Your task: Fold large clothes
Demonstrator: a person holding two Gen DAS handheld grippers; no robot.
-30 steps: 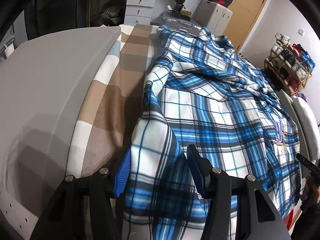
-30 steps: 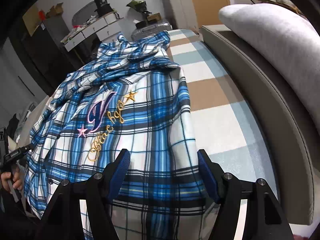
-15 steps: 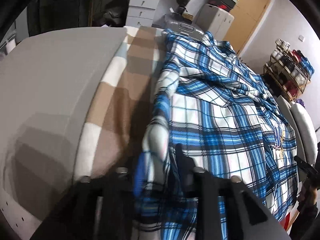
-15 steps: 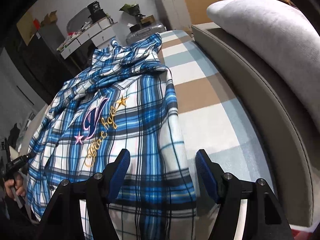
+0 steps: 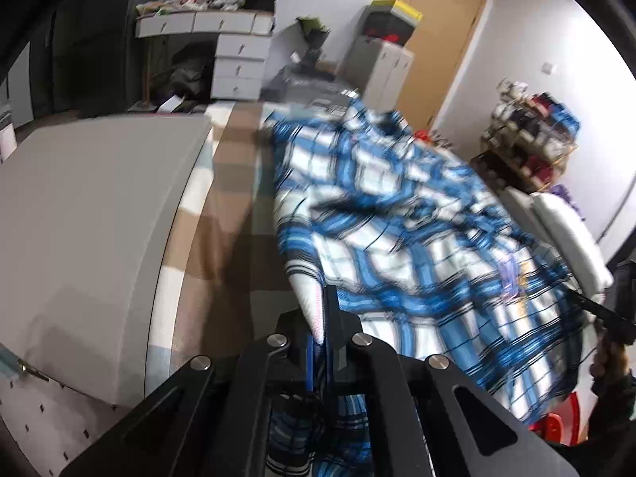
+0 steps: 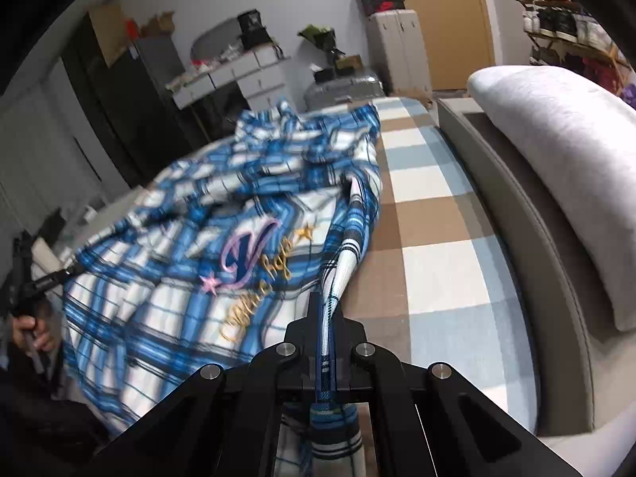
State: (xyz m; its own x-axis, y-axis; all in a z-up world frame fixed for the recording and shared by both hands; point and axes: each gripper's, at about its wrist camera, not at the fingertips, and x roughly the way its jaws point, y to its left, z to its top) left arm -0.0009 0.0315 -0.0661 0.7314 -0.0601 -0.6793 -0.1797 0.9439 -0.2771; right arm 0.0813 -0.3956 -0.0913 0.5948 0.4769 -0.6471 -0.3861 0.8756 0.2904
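A blue and white plaid shirt [image 5: 397, 218] lies spread over a checked cover [image 5: 222, 198], blurred by motion. My left gripper [image 5: 320, 318] is shut on the shirt's near left edge, with the pinched cloth rising out of the jaws as a fold. In the right wrist view the shirt [image 6: 179, 298] shows an embroidered purple letter and gold script [image 6: 246, 254]. There my right gripper [image 6: 324, 318] is shut on the shirt's near right edge. The near hem is lifted off the cover [image 6: 429, 238] and hangs below both grippers.
A grey padded side [image 5: 91, 218] bounds the cover on the left, a grey edge with a pale cushion [image 6: 556, 159] on the right. Beyond the far end stand white drawers [image 5: 238, 67], a suitcase [image 6: 346, 87], a wooden door [image 5: 441, 39] and a shoe rack [image 5: 528, 139].
Both grippers went from open around the shirt's near edge to shut on it. Both have risen, pulling the near hem up off the cover.
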